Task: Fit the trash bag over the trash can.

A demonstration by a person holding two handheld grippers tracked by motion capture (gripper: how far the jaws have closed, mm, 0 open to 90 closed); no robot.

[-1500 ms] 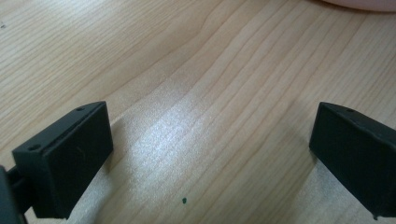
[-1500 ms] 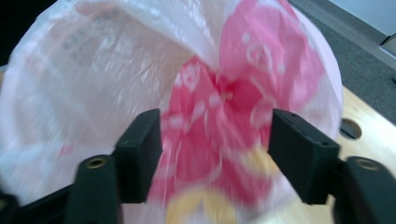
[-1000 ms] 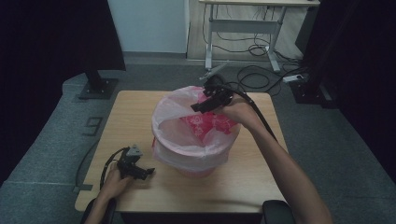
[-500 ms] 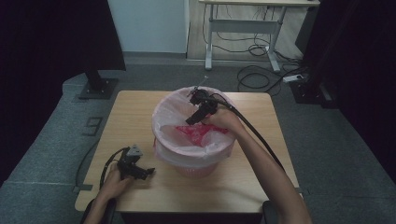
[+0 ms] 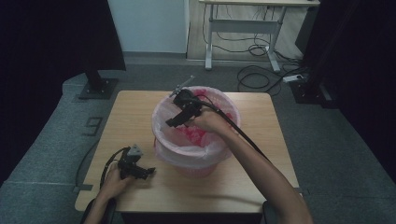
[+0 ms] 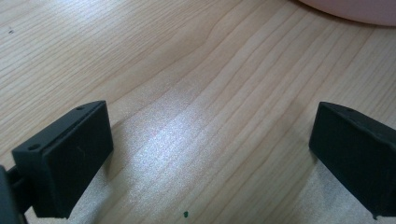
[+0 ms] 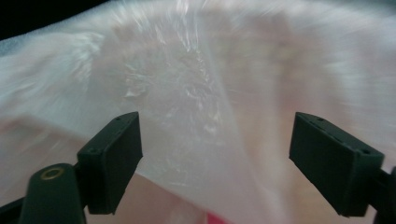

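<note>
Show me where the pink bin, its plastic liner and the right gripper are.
pink bin [image 5: 198, 170]: high view, lower front wall.
plastic liner [image 5: 187, 150]: high view, folded-over front rim.
right gripper [image 5: 172, 122]: high view, between its fingertips.
</note>
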